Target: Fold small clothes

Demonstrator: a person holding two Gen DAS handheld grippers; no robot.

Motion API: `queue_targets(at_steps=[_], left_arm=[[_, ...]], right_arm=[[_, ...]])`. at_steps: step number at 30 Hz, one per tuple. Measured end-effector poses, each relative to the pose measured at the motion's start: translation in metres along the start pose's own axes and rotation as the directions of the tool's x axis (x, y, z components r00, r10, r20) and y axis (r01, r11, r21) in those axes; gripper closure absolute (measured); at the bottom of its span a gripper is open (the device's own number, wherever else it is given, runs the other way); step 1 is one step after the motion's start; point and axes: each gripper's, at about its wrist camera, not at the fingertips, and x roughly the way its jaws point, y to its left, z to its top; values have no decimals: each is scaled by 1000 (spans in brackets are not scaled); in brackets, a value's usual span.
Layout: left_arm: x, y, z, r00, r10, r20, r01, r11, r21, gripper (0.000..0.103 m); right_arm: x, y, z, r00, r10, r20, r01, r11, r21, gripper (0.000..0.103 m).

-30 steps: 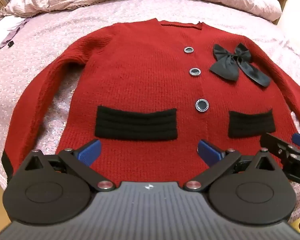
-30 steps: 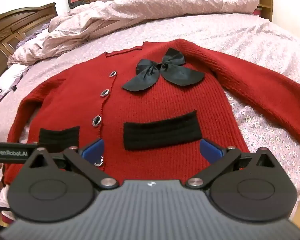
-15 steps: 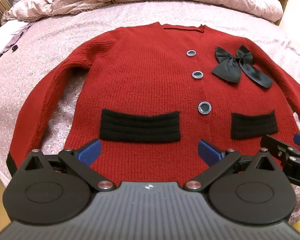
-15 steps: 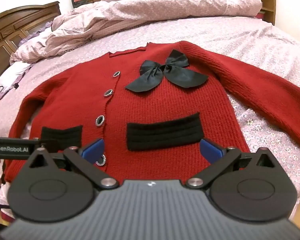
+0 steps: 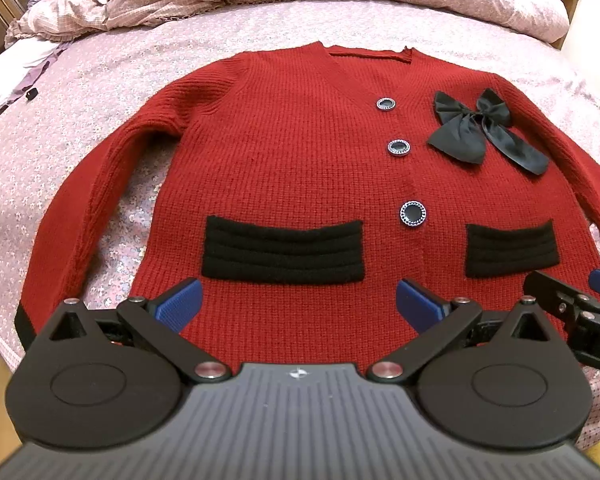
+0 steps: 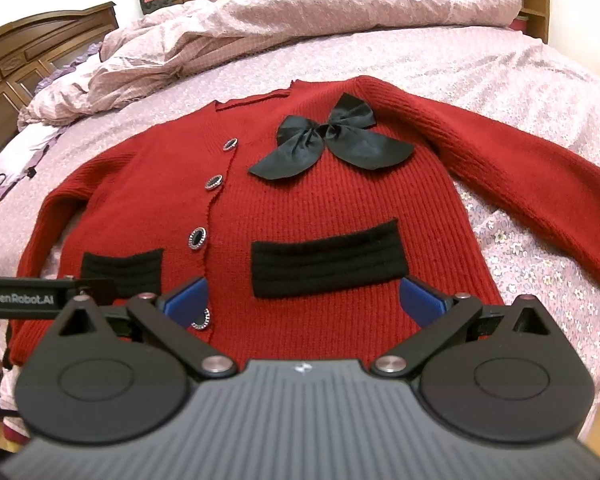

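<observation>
With the left claw (image 5: pixel 298 304) and right claw (image 6: pixel 304 300) both wide and empty over its hem, the red cardigan (image 5: pixel 300 168) lies flat on the bed (image 5: pixel 100 80), where grabbing one knit layer risks snagging the satin bow (image 6: pixel 328 140).

You have a red knit cardigan (image 5: pixel 292 168) lying flat and face up on the pink floral bedsheet (image 5: pixel 100 92), buttoned, unfolded, sleeves spread outward, black pocket bands near its hem, a black bow (image 6: pixel 328 140) on its chest.
</observation>
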Motion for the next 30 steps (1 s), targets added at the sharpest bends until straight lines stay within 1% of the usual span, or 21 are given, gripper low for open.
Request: queue_targets(at_steps=[30], left_arm=[[1,7,-5,1000,8,-5,-8,1000,-9,0]], right_arm=[[2,0,-2,1000,1,-6,-1,1000,-4,0]])
